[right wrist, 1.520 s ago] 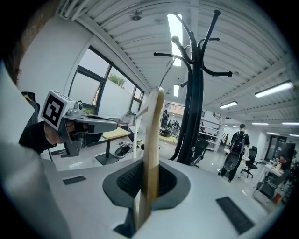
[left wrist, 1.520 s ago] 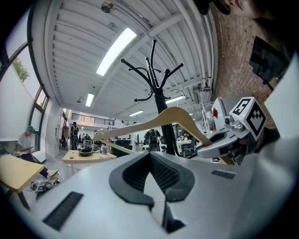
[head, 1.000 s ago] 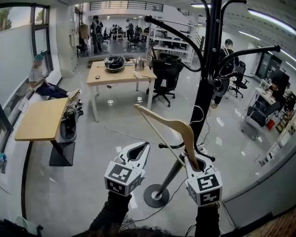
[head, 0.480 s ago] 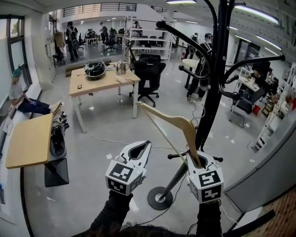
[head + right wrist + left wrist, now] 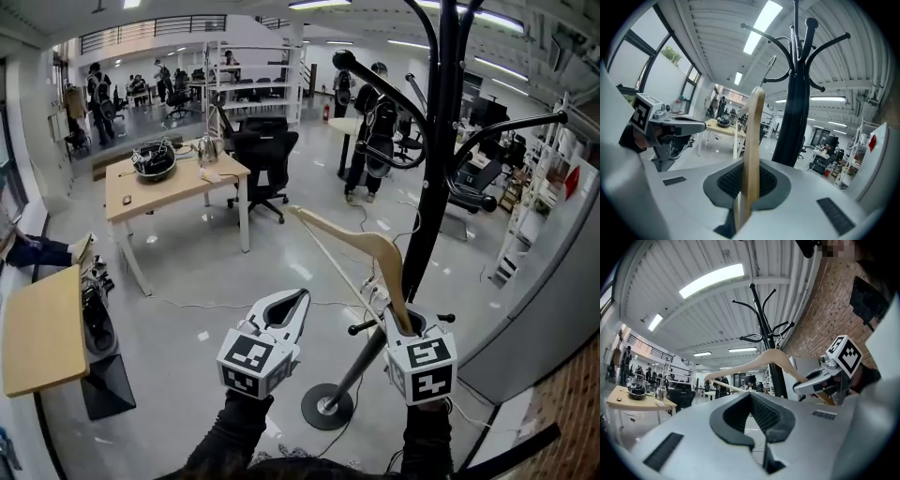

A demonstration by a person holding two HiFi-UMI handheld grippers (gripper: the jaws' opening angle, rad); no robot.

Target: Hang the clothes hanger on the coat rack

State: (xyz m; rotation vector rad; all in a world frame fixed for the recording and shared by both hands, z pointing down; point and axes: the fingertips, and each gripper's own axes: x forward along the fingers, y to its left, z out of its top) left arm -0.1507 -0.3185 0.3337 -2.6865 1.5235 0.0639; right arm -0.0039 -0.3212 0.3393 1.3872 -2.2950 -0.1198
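A pale wooden hanger (image 5: 361,248) stands tilted up to the left, its lower end clamped in my right gripper (image 5: 401,323), which is shut on it. The tall black coat rack (image 5: 436,187) rises just behind and right of the hanger, its curved arms spreading above. In the right gripper view the hanger (image 5: 753,140) runs up between the jaws with the coat rack (image 5: 797,108) right behind it. My left gripper (image 5: 298,300) hovers to the left, shut and empty. From the left gripper view the hanger (image 5: 759,363) crosses in front of the coat rack (image 5: 768,348).
The rack's round base (image 5: 326,408) sits on the glossy floor between my arms, with a cable beside it. A wooden desk (image 5: 169,183) and a black office chair (image 5: 267,155) stand behind. A person (image 5: 370,122) stands beyond the rack. Another table (image 5: 37,328) lies at the left.
The head view has swung to the right, so the desks slide left. Both grippers keep their places in the view; the right one still clamps the hanger beside the rack's pole.
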